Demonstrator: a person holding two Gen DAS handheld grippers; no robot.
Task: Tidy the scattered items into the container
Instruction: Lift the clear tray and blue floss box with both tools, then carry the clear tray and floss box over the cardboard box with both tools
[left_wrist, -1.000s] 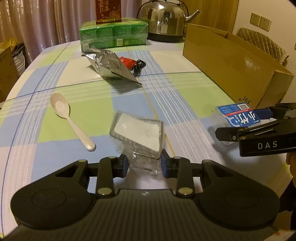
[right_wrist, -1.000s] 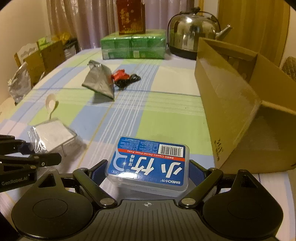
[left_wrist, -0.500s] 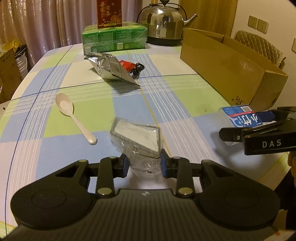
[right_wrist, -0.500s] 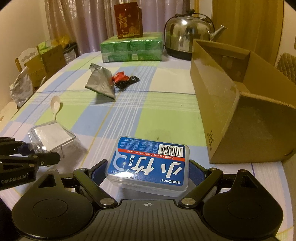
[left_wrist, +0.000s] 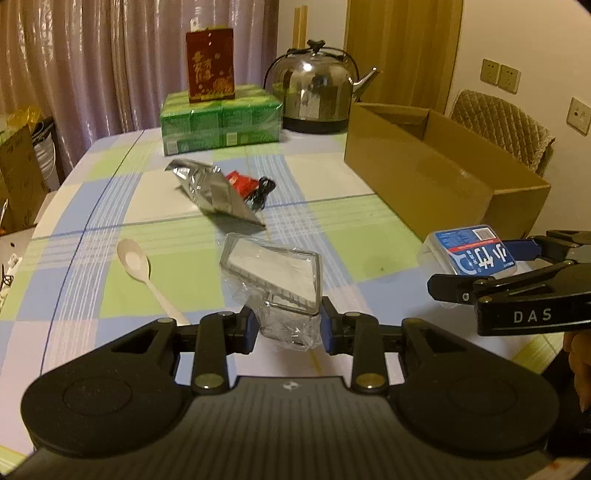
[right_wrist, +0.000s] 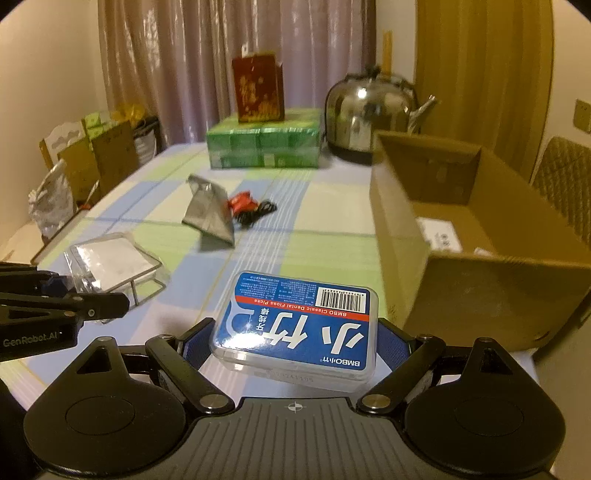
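Note:
My left gripper (left_wrist: 288, 326) is shut on a clear plastic packet with a white pad inside (left_wrist: 275, 273) and holds it above the table; the packet also shows in the right wrist view (right_wrist: 110, 260). My right gripper (right_wrist: 291, 343) is shut on a blue-labelled clear box of dental floss picks (right_wrist: 301, 321), which also shows in the left wrist view (left_wrist: 469, 251). The open cardboard box (right_wrist: 461, 229) stands to the right, also seen in the left wrist view (left_wrist: 436, 166). A white spoon (left_wrist: 144, 273), a silver foil bag (left_wrist: 214, 192) and a red item with black cable (left_wrist: 251, 186) lie on the checked tablecloth.
A green pack (left_wrist: 221, 123) with a red carton (left_wrist: 210, 64) on it and a steel kettle (left_wrist: 314, 96) stand at the table's far end. A padded chair (left_wrist: 506, 127) is behind the box. Bags and cartons (right_wrist: 85, 158) stand left of the table.
Both grippers have risen with their loads: the packet and the floss box are now higher above the table, and the view looks into the cardboard box.

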